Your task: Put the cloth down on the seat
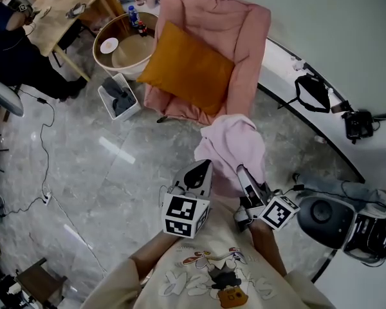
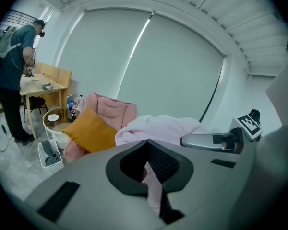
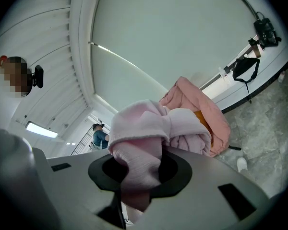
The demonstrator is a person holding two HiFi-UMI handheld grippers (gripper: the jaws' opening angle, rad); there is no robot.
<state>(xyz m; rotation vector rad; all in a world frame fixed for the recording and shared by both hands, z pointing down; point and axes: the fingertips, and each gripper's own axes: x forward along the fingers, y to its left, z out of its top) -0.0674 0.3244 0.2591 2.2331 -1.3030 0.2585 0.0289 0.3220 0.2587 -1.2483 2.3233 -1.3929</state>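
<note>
A pale pink cloth (image 1: 235,147) hangs bunched between my two grippers, above the floor in front of a pink armchair (image 1: 244,37). An orange cushion (image 1: 190,66) lies across the chair's seat. My left gripper (image 1: 201,167) grips the cloth's left edge, and pink fabric (image 2: 158,128) runs down between its jaws. My right gripper (image 1: 242,172) is shut on a thick fold of the cloth (image 3: 144,128), which bulges over its jaws. The chair (image 2: 108,111) stands a short way ahead of both grippers.
A round glass table (image 1: 100,60) with bottles stands left of the chair, a white basket (image 1: 119,98) below it. Farther left are a wooden table (image 1: 64,8) and a person (image 1: 6,37). A curved white ledge (image 1: 289,82) holds a black bag (image 1: 312,92). A round dark device (image 1: 325,217) sits at the right.
</note>
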